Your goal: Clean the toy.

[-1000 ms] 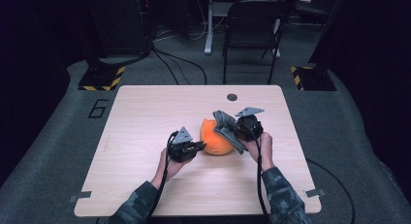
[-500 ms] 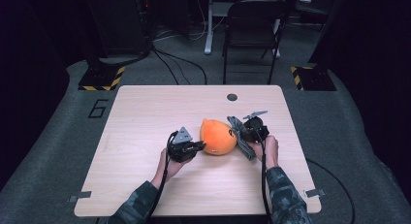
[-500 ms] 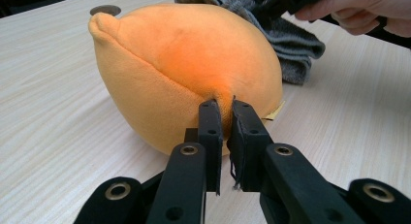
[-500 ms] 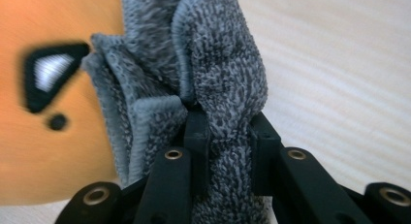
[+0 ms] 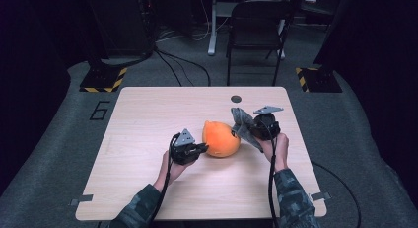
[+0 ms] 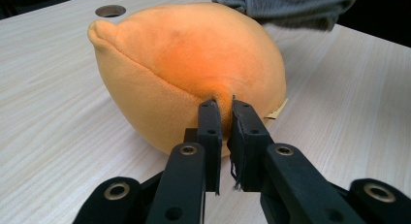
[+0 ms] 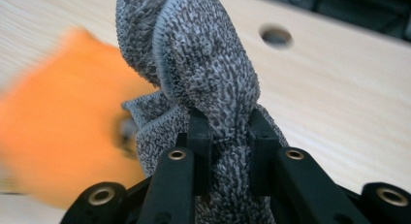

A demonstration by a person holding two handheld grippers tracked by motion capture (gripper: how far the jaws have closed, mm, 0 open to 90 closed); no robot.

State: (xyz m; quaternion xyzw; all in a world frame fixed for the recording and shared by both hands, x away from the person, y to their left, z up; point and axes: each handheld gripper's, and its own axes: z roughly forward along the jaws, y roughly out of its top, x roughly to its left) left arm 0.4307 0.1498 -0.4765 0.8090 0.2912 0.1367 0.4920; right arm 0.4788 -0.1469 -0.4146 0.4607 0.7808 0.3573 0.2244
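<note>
1. The orange plush (image 5: 222,139) lies near the middle of the table (image 5: 148,114), its pointed end toward the far side.
2. The left gripper (image 6: 222,118) is clamped on a pinch of the plush's fabric at its near side.
3. The right gripper (image 7: 225,127) is clamped on a bunched grey cloth (image 7: 203,64), held just right of the plush.
4. A round hole (image 5: 236,98) sits near the table's far edge.

The orange plush toy (image 7: 58,132) is blurred in the right gripper view, its left side cut off.
</note>
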